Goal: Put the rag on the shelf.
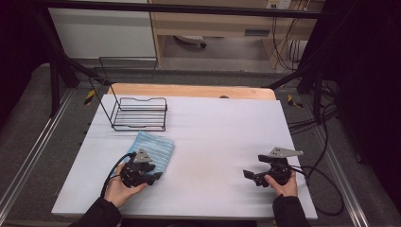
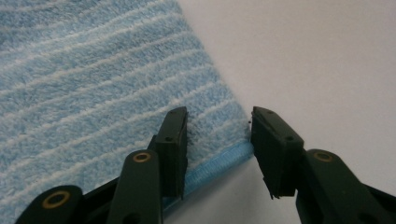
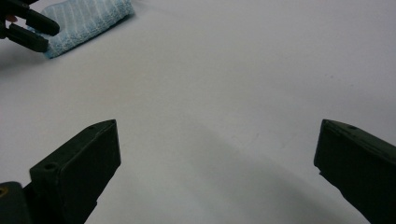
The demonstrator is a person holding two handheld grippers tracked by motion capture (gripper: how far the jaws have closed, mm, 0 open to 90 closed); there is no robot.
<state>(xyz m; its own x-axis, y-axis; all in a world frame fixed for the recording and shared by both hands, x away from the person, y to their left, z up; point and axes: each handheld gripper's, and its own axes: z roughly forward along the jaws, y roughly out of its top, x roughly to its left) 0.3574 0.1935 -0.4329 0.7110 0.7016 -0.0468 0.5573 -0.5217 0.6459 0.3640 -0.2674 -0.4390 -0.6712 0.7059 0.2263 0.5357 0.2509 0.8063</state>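
here the blue striped towel (image 2: 93,88) fills the upper left of the left gripper view; its hemmed corner sits between the left gripper (image 2: 219,140) jaws, part-closed, not yet pinching. the right gripper (image 3: 217,163) gapes.

One towel (image 1: 153,149), one wire rack (image 1: 140,115), two tools.

towel (image 1: 153,147): on the desk (image 1: 217,142), just in front of the wire rack (image 1: 140,114)
left tool (image 2: 219,140): at the towel's near corner
right tool (image 3: 217,168): well right of the towel
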